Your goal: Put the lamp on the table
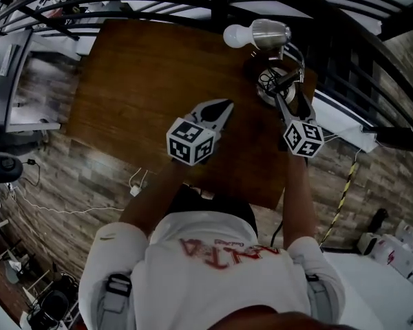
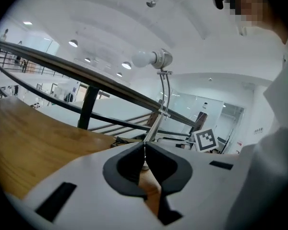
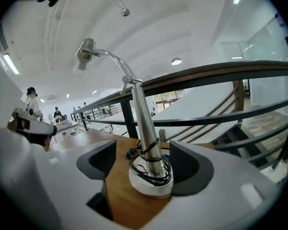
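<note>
lamp (image 3: 145, 128): upright on table (image 1: 144, 81), near its far right corner | right gripper (image 3: 143, 158): released, jaws wide apart either side of lamp's base | left gripper (image 2: 145, 146): clenched on nothing, over table

Ahead of you a dark railing (image 1: 158, 2) of several bars curves across the top of the head view. Below you is a floor (image 1: 76, 177) of wood-look planks. On it lies a small white plug (image 1: 135, 190), with a thin cable (image 1: 69, 211) trailing off to your left. To your right a black-and-yellow striped strip (image 1: 344, 188) slants across the floor. Round lights (image 2: 73, 43) sit in the white ceiling (image 2: 110, 13). Far off, past the railing, a few people (image 3: 31, 97) stand.
</note>
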The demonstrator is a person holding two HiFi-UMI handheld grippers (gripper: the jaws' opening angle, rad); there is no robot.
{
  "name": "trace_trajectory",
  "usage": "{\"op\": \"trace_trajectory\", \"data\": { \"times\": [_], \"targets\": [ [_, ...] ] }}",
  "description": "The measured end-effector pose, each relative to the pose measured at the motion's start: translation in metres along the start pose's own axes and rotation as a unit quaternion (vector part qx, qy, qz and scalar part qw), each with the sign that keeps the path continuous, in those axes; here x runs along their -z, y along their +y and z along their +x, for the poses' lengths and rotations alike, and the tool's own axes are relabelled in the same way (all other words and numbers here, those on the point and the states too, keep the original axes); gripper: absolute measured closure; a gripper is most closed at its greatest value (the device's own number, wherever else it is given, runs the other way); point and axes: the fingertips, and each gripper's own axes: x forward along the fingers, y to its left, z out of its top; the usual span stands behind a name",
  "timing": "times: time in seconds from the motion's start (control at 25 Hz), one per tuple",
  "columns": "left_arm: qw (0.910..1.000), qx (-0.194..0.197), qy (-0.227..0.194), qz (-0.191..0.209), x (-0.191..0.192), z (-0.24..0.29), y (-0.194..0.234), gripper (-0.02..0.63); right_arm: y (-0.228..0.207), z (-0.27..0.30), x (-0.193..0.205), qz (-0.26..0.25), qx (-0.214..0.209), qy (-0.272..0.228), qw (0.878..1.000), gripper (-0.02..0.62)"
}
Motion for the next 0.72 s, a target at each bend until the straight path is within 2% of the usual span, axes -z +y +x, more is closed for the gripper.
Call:
{"op": "trace_trajectory", "data": {
  "times": [0.16, 0.2, 0.32, 0.48, 0.72],
  "targets": [
    [0.9995, 0.001, -0.022, 0.022, -0.025, -0.025, -0.004, 0.589, 0.024, -0.038, -0.02, 0.01, 0.009, -0.025, 1.0, 0.279],
    [0.9992, 0.003, -0.027, 0.027, -0.032, -0.032, -0.006, 0.589, 0.031, -0.048, -0.028, 0.009, 0.013, -0.033, 0.999, 0.297],
    [0.9981, 0.015, -0.04, 0.044, -0.049, -0.055, -0.013, 0.589, 0.051, -0.077, -0.053, 0.01, 0.027, -0.059, 0.998, 0.364],
    [0.9958, 0.028, -0.058, 0.065, -0.07, -0.085, -0.029, 0.589, 0.077, -0.112, -0.084, 0.009, 0.028, -0.093, 0.995, 0.498],
    [0.9923, 0.033, -0.072, 0.095, -0.088, -0.125, -0.051, 0.589, 0.115, -0.169, -0.112, 0.002, 0.025, -0.141, 0.99, 0.514]
  ]
}}
